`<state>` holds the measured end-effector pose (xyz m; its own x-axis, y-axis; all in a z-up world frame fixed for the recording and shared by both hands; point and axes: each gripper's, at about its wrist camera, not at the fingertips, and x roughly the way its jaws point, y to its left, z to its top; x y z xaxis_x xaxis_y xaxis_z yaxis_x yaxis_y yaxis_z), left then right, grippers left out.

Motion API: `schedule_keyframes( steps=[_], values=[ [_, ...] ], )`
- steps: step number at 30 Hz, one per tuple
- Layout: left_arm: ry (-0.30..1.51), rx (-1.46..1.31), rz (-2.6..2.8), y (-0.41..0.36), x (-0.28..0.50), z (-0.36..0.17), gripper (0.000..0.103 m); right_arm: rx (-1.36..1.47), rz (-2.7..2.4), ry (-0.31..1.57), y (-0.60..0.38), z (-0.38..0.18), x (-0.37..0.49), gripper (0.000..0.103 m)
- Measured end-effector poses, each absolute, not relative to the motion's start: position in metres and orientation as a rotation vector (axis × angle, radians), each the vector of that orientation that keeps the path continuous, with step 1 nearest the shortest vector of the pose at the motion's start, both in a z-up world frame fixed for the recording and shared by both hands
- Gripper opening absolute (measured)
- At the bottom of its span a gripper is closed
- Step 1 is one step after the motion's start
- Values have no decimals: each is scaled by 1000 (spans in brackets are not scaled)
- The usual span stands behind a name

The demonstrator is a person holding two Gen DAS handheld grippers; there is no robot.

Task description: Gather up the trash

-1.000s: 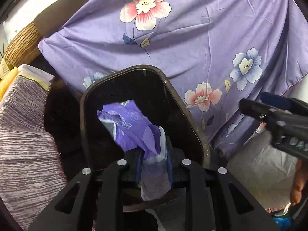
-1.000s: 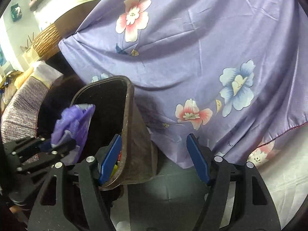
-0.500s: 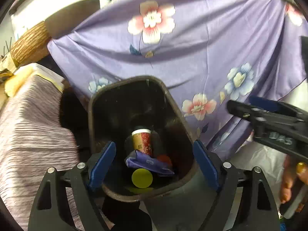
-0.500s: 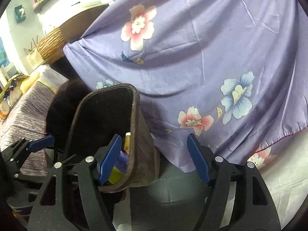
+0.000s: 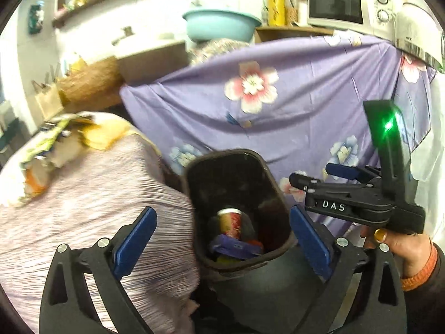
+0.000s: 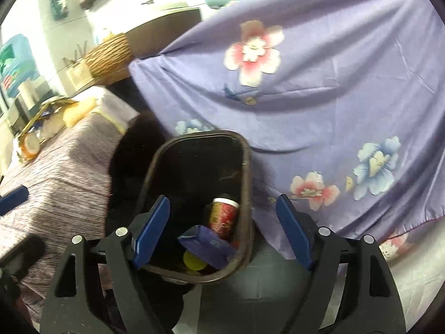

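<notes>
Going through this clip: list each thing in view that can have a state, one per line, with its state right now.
left gripper: open, jaws just been opening, nothing between the pads
right gripper: open, jaws just been opening, holding nothing
trash bin: lidless, upright, partly filled
purple wrapper: lying in the bin, crumpled
red cup: in the bin, leaning
yellow round piece: near the bin's bottom
microwave: door shut

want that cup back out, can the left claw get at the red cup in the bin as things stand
Probably yes: the left claw is open and empty above the bin, whose mouth is uncovered. The red cup stands deep inside, with a purple wrapper against its base, so it is a deep reach.
</notes>
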<state>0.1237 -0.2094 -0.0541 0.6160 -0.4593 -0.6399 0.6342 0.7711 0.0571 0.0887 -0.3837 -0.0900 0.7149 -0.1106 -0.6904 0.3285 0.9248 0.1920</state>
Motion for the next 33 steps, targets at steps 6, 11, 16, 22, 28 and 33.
schedule_keyframes(
  steps=[6, 11, 16, 22, 28, 33],
  values=[
    [590, 301, -559, -170, 120, -34, 98, 270, -160, 743, -352, -82, 100, 81],
    [525, 439, -420, -143, 128, -30, 98, 240, -99, 742, -330, -76, 110, 81],
    [472, 518, -321, -116, 144, -27, 98, 193, -14, 724, -302, -62, 123, 81],
    [419, 597, -247, -100, 176, -24, 90, 165, 69, 701, -277, -45, 140, 81],
    [424, 648, -230, -105, 219, -25, 80, 135, 103, 697, -261, -40, 146, 81],
    [425, 687, -193, -112, 251, -32, 79, 132, 104, 712, -260, -43, 152, 81]
  ],
)
